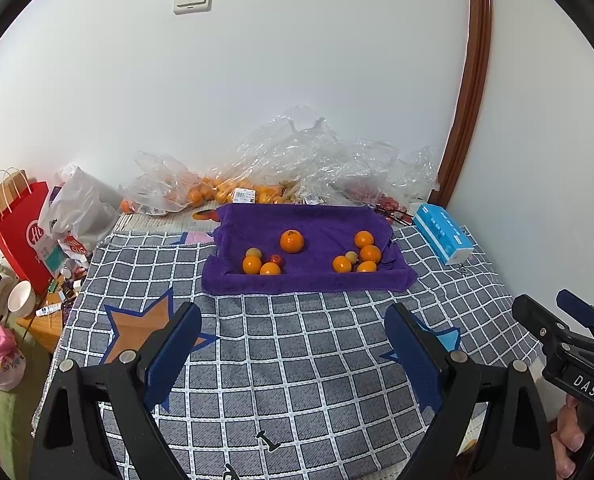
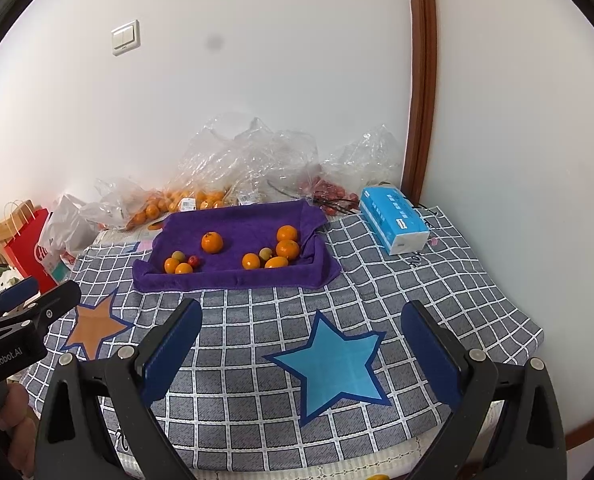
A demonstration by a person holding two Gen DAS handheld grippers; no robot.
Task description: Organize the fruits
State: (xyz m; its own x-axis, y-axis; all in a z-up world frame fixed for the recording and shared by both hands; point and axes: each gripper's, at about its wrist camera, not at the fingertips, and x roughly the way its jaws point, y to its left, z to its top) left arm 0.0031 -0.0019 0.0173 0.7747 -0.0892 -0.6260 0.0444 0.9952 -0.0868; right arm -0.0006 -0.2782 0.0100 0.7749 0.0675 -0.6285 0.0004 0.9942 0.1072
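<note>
A purple towel [image 1: 309, 280] [image 2: 233, 276] lies on the checked cloth with fruit on it. One larger orange [image 1: 292, 241] [image 2: 212, 242] sits alone in the middle. A left cluster holds small oranges [image 1: 252, 265] [image 2: 172, 265], a pale fruit and a small red fruit [image 1: 275, 259] [image 2: 193, 261]. A right cluster holds several oranges [image 1: 370, 254] [image 2: 287, 249] and a pale fruit. My left gripper [image 1: 293, 320] is open and empty, well short of the towel. My right gripper [image 2: 301, 320] is open and empty, also short of it.
Clear plastic bags [image 1: 297, 160] [image 2: 257, 160] with more oranges and red fruit lie against the wall. A blue tissue pack [image 1: 443, 232] [image 2: 395, 220] sits at the right. A red paper bag [image 1: 21, 228], a white bag and a bowl [image 1: 19, 298] stand left.
</note>
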